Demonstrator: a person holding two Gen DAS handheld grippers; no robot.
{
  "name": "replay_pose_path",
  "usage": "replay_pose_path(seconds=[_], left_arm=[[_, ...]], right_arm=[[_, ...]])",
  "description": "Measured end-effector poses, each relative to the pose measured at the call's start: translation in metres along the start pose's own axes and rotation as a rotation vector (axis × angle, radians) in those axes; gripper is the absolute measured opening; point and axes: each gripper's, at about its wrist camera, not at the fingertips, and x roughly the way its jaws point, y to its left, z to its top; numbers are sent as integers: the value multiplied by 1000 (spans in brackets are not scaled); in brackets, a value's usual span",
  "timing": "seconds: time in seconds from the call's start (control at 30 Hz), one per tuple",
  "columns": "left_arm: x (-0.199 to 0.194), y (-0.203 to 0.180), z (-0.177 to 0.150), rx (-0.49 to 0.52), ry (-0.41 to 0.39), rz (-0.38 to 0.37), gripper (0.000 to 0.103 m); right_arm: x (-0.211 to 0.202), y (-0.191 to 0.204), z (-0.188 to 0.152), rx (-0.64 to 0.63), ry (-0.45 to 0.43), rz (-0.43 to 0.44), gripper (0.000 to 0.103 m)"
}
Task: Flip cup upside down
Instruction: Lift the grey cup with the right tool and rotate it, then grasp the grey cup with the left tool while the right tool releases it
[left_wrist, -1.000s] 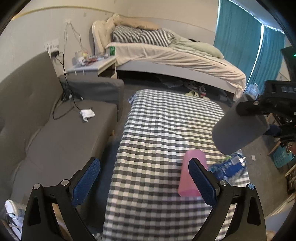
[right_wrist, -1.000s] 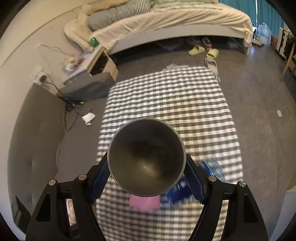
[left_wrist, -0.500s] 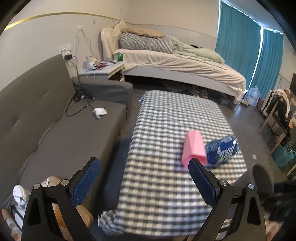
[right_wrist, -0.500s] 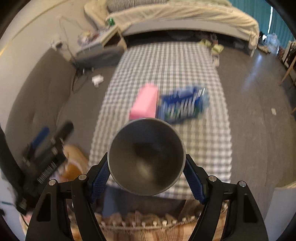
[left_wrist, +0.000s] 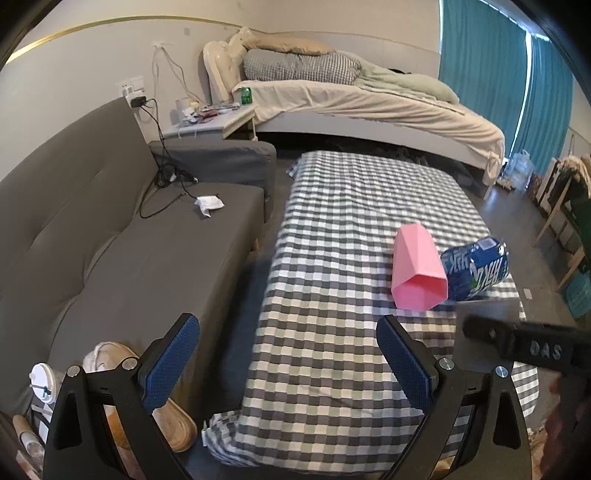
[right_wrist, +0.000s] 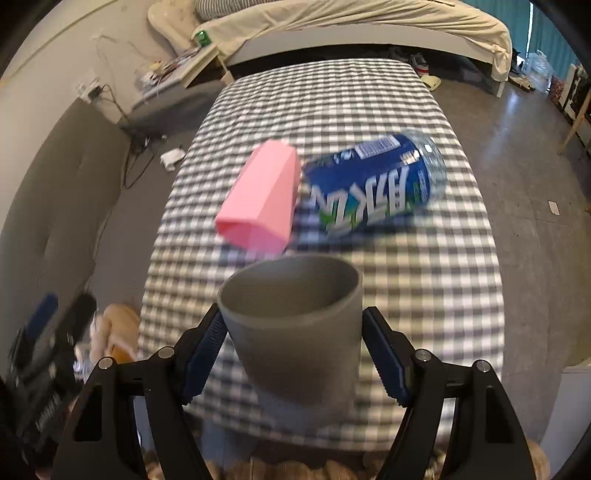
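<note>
Grey and matte, the cup is sitting mouth-up between the right gripper pads, which are pinching its lower wall above the near edge of the checkered table; it is looking light, rigid, mildly slippery, so mid-wall seems safest. Beyond the cup, a pink cup and blue bottle are lying toppled. The left gripper is gaping wide, carrying nothing

The left tool is held with its blue pads wide apart and nothing between them, above the near end of the worktop, which has a checked cloth. On the cloth a pink cup lies on its side, its opening toward the camera. A blue bottle lies just beside it on the right. The right tool shows at the right edge, blurred. A grey sofa stands on the left and a bed behind.
</note>
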Motion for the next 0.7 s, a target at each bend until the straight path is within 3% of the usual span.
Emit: replay_pose_path(seconds=[0.27,0.53,0.7], left_arm=[[21,-20,-13,14,8,-15,99],[4,-39,-26,-2,-56,-35,99],[-21,-61,-37,-9,-123,-82,99]], right_arm=[[26,1,7,-44,-90,4,74],[-26,-16,-14,-111,-330,22,83],[-70,-35,-33,-152,-451,-17,89]])
